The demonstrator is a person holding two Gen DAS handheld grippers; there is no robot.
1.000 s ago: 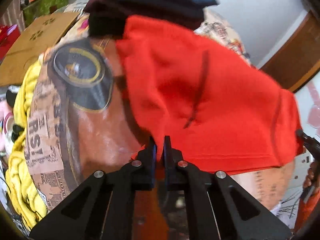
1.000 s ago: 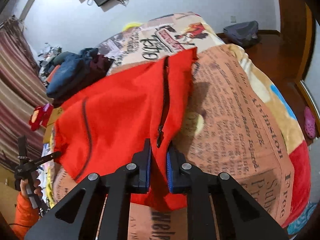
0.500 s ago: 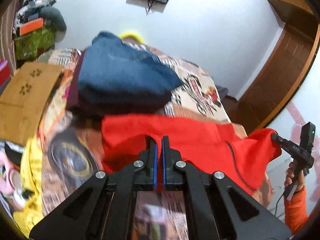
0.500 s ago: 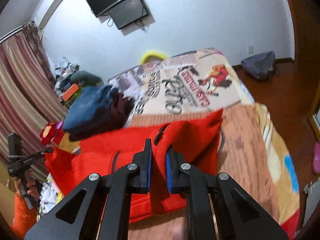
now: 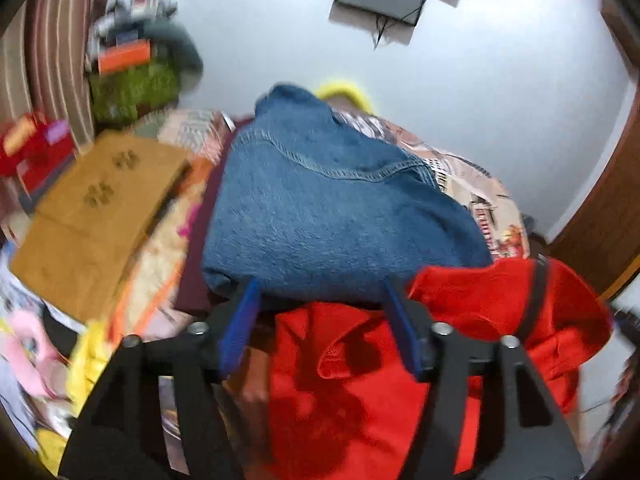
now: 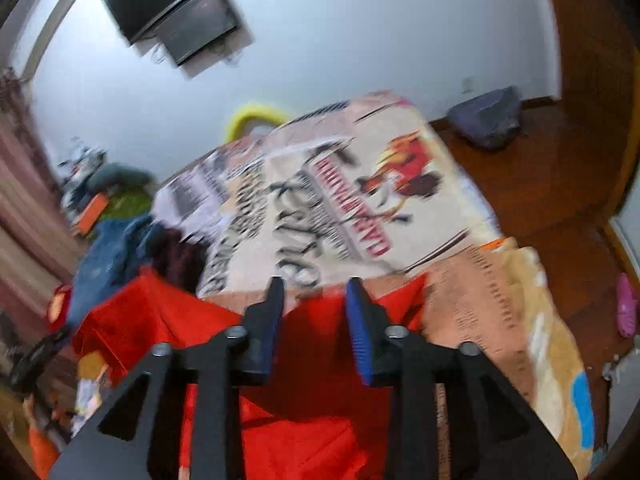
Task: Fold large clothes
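Note:
A red zip-up garment (image 5: 360,392) lies folded over on the printed bed cover (image 6: 320,208). My left gripper (image 5: 320,312) hovers just above its near-left part, jaws opening wide. Red cloth shows below and between the blue pads (image 5: 240,320), which do not press on it. In the right wrist view the red garment (image 6: 320,420) spreads under my right gripper (image 6: 316,304). Its jaws are opening too, and its pads (image 6: 360,320) stand free of the cloth. A folded blue denim piece (image 5: 328,208) sits on a dark maroon garment right behind the red one.
A brown cardboard box (image 5: 100,216) lies at the bed's left side beside a striped curtain (image 5: 52,52). A screen (image 6: 180,16) hangs on the far wall. On the wooden floor to the right lie a grey bag (image 6: 488,120) and a pink slipper (image 6: 626,304).
Both grippers held the red garment's edge shut and carried it up and toward the far side of the bed. Now both jaws have parted and the cloth has dropped free.

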